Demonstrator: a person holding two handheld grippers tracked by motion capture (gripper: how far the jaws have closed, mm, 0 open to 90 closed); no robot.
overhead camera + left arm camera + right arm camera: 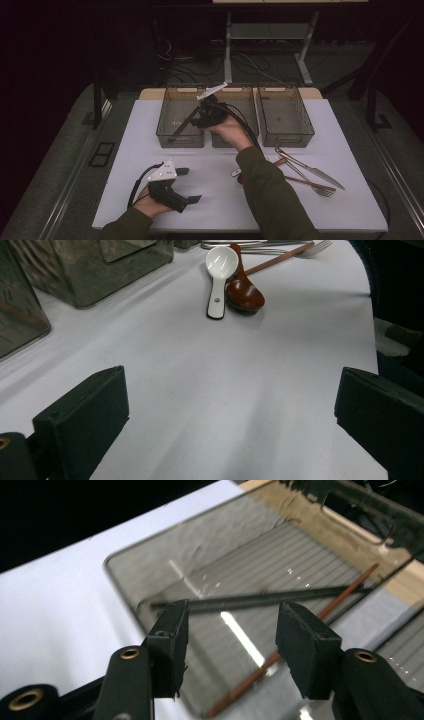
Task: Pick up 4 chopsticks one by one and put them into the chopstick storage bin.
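My right gripper (201, 118) (230, 630) hangs open over the left clear bin (180, 139) (280, 560), with nothing between its fingers. In that bin lie a black chopstick (260, 599) and a thin brown chopstick (350, 587), which cross each other. In the high view a dark stick (182, 125) leans inside the same bin. My left gripper (189, 185) (230, 415) rests low over the table's front left, jaws wide apart and empty. Ahead of it lie a white spoon (218, 280) (236, 172) and a brown spoon (245, 292), touching each other.
Two more clear bins, a middle one (250, 100) and a right one (287, 137), stand in a row at the back. A knife (312, 170), a fork (322, 190) (315, 247) and a reddish stick (302, 182) lie at the right front of the white table (150, 150).
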